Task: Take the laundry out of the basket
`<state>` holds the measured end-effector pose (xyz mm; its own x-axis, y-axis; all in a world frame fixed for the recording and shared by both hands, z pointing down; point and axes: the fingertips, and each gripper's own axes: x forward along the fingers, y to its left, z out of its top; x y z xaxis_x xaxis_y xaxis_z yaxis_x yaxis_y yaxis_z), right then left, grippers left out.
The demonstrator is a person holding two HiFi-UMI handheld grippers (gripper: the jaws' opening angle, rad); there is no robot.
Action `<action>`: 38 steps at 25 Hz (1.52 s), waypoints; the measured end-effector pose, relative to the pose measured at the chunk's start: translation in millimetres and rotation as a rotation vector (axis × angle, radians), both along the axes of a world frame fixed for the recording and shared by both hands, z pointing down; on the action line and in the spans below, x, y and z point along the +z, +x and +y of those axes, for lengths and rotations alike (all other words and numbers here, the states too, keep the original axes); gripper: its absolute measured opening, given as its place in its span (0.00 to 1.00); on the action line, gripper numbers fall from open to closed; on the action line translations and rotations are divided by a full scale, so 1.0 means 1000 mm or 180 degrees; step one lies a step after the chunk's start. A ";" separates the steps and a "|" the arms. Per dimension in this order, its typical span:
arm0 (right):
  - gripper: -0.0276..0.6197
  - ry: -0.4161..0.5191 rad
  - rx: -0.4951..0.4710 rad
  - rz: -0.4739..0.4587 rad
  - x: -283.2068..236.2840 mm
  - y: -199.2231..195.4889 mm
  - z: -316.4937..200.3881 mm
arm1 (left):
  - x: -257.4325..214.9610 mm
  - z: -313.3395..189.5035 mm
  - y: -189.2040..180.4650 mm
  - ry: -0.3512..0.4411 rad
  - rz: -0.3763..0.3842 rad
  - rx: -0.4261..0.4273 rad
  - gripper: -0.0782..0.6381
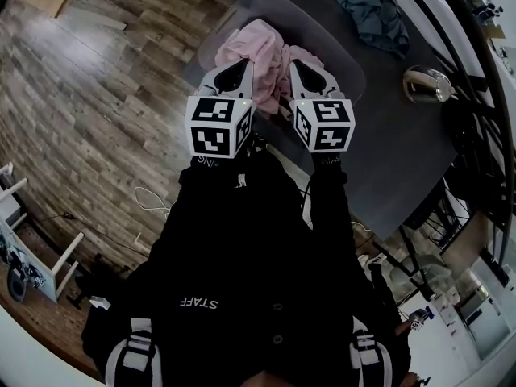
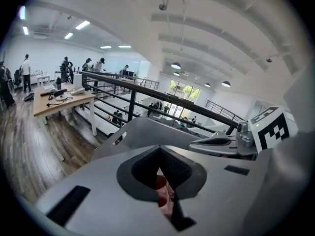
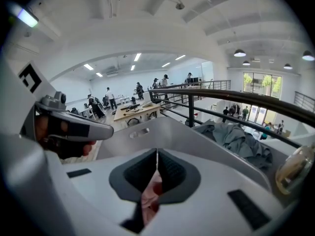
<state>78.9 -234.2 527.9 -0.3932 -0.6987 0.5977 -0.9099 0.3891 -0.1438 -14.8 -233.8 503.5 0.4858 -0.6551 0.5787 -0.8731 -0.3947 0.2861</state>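
Clamped shut on the pink garment [image 1: 251,43], left gripper [image 1: 240,67] and right gripper [image 1: 300,67] should lift together, clear of the basket [image 1: 348,61]

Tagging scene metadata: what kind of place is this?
Probably an open-plan workshop or lab on a mezzanine: black railing along the edge, wooden worktable with people standing nearby, wood-plank floor.

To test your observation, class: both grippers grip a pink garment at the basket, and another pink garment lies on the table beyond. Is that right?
Not quite. The other garment on the table is grey-blue, not pink, as the head view shows. The left gripper and the right gripper do both grip the pink garment at the basket.
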 end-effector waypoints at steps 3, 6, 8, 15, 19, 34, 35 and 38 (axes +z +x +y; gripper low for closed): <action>0.07 -0.0085 -0.0061 0.0039 0.012 -0.001 -0.009 | 0.005 -0.011 0.002 -0.0058 -0.0034 0.0016 0.11; 0.08 -0.0168 -0.0079 0.0046 0.021 -0.003 -0.015 | 0.013 -0.019 0.002 -0.0128 -0.0049 0.0014 0.11; 0.10 -0.0235 -0.0090 0.0033 0.028 -0.003 -0.018 | 0.019 -0.024 0.004 -0.0175 -0.0055 0.0024 0.11; 0.29 -0.0628 -0.0448 0.0060 0.066 -0.013 -0.021 | 0.034 -0.040 0.009 -0.0318 -0.0078 0.0058 0.11; 0.37 -0.0803 -0.0609 0.0098 0.088 -0.018 -0.022 | 0.039 -0.048 0.010 -0.0374 -0.0083 0.0082 0.11; 0.79 -0.1270 -0.1067 0.0152 0.165 -0.035 -0.024 | 0.053 -0.063 0.003 -0.0485 -0.0126 0.0076 0.11; 0.81 -0.1280 -0.1060 0.0156 0.169 -0.035 -0.026 | 0.054 -0.063 0.003 -0.0488 -0.0126 0.0077 0.11; 0.87 -0.1396 -0.1086 0.0208 0.184 -0.034 -0.026 | 0.056 -0.063 0.002 -0.0506 -0.0126 0.0081 0.11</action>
<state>44.8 -260.2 711.5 -0.5060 -0.2186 0.8344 -0.7553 0.5795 -0.3062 -13.1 -296.7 559.8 0.4758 -0.5415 0.6931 -0.8753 -0.3692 0.3123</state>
